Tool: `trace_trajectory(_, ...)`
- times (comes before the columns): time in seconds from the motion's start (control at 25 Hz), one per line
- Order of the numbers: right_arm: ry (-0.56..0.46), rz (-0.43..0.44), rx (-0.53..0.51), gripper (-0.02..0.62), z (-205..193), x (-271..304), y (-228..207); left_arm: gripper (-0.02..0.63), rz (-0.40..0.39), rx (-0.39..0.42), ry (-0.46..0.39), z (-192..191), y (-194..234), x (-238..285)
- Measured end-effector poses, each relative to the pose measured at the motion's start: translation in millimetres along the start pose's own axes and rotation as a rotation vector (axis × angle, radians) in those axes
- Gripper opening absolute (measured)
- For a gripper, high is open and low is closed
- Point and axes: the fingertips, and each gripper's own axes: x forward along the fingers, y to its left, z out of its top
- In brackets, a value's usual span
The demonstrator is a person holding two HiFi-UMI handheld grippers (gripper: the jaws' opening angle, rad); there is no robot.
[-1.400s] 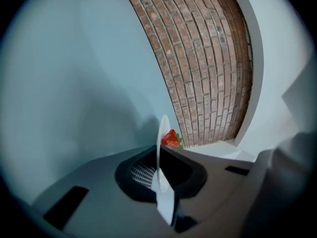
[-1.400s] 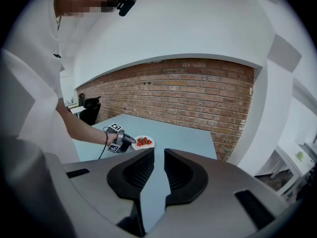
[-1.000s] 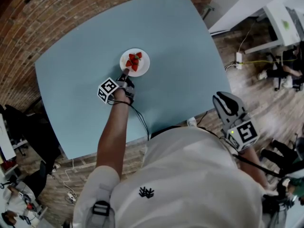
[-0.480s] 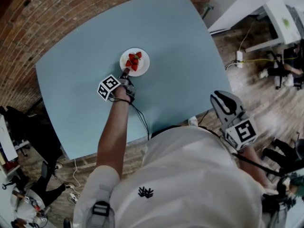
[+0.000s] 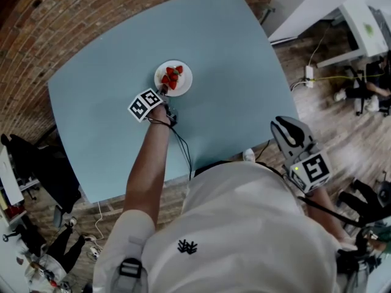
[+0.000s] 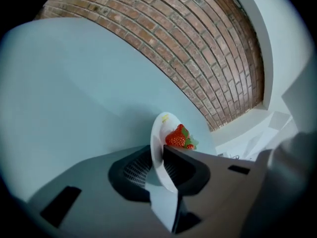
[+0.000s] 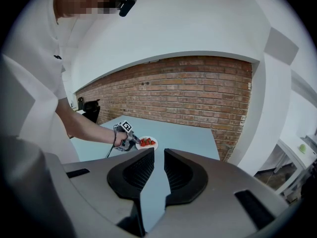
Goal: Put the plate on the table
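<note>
A small white plate [image 5: 185, 83] with strawberries [image 5: 172, 78] rests flat on the light blue table [image 5: 238, 54]. My left gripper [image 5: 163, 91] is at the plate's near rim. In the left gripper view the plate's rim [image 6: 157, 148] stands between the jaws, which have just been opening and are now open; strawberries [image 6: 177, 137] lie beyond the tips. My right gripper [image 5: 285, 128] hangs off the table's right edge, above the floor. Its jaws [image 7: 158, 155] are shut with nothing between them. That view also shows the plate [image 7: 151, 144] and the left gripper [image 7: 132, 142] far off.
A red brick wall [image 5: 91, 11] runs along the table's far side. A black cable [image 5: 182, 148] trails from the left gripper across the table. Desks, cables and seated people fill the wooden floor [image 5: 342, 127] to the right.
The left gripper has rolled at the wrist, its marker cube swinging up toward the plate. The plate and the right gripper have stayed in place.
</note>
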Motion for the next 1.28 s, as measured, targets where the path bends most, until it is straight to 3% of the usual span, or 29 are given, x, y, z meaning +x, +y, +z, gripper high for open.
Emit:
trace_trajectory(0.28, -0.004, -0.007, 0.012, 0.066, 0, -1, -1, 0.087, 0.124, 0.129, 0.000, 7, 4, 2)
trace_trajectory(0.64, -0.007, -0.015, 0.012, 0.066, -5, -6, -3, 0.103, 0.225, 0.259, -0.002, 10, 10, 2)
trace_trajectory(0.84, -0.023, -0.010, 0.012, 0.066, -8, -13, -6, 0.103, 0.258, 0.317, -0.054, 15, 9, -8)
trace_trajectory(1.0, -0.036, 0.009, 0.011, 0.066, -17, -27, -13, 0.103, 0.233, 0.339, -0.127, 11, -8, -31)
trace_trajectory(1.24, -0.074, 0.090, -0.029, 0.065, -28, -49, -25, 0.099, 0.111, 0.353, -0.264, -12, -54, -91)
trace_trajectory(1.28, -0.078, 0.108, -0.042, 0.065, -30, -52, -28, 0.062, 0.085, 0.351, -0.283, -20, -63, -104)
